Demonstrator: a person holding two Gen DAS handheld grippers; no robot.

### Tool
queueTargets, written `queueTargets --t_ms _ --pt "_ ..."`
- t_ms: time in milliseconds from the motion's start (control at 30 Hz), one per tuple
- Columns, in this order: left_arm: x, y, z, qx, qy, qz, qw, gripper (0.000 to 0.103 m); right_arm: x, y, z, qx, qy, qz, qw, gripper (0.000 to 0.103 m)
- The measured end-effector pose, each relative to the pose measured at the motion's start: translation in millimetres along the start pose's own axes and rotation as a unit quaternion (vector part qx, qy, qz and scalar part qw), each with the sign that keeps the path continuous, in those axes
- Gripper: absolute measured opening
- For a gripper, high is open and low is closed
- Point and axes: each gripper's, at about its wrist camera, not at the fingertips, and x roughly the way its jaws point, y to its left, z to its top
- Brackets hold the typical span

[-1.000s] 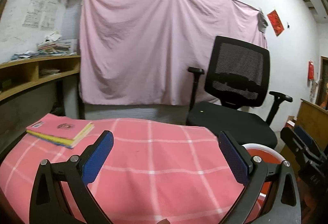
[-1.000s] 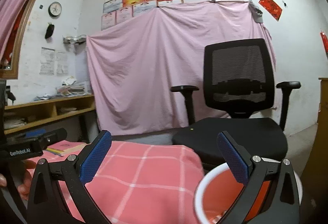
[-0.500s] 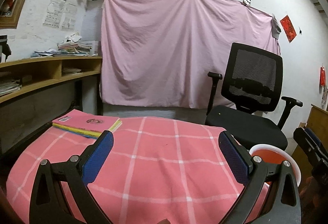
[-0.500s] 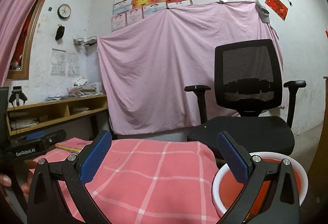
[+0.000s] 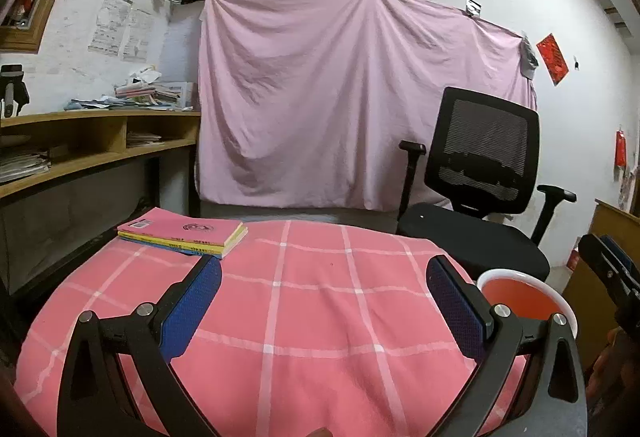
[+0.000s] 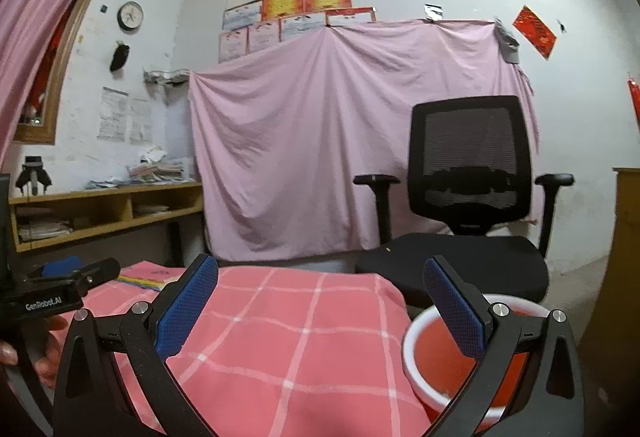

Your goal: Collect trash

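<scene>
An orange bin with a white rim [image 5: 520,297] stands off the right edge of a table under a pink checked cloth [image 5: 304,301]; it also shows in the right wrist view [image 6: 440,353]. No loose trash shows on the cloth. My left gripper [image 5: 322,307] is open and empty, held above the cloth. My right gripper [image 6: 320,311] is open and empty, over the cloth's right edge with its right finger [image 6: 456,311] in front of the bin. The left gripper shows at the left of the right wrist view [image 6: 60,289].
A stack of books with a pink cover [image 5: 182,231] lies at the cloth's far left. A black office chair [image 5: 476,205] stands behind the bin. A pink sheet [image 5: 344,97] hangs on the back wall. Wooden shelves [image 5: 92,141] run along the left.
Both grippers have drawn back and tilted up, so more of the wall, table and bin shows. Both jaws stay open and empty.
</scene>
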Motion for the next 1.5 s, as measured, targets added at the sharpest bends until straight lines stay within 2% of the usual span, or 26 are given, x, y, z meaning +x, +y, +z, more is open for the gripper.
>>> queueTargets --t_ms 233,367,567,833,1500 --pt "-7 2 -16 0.017 0.006 -0.025 0.9995 0.1 -22 6 -16 0.01 0.022 -0.047 0.999 0.103" --pt "-14 6 -26 0.021 0.002 -0.026 0.9994 0.1 -30 15 -22 0.003 0.033 -0.056 0.998 0.103" --pt "-24 13 -36 0.022 -0.003 -0.013 0.9997 0.1 -35 29 -30 -0.002 0.042 -0.06 0.997 0.103" --pt "-38 11 -48 0.052 -0.017 0.001 0.9985 0.1 -37 36 -38 -0.005 0.042 -0.057 0.997 0.103" --pt "-39 20 -55 0.017 -0.001 0.001 0.9998 0.1 -29 43 -49 -0.017 0.042 -0.044 0.998 0.103"
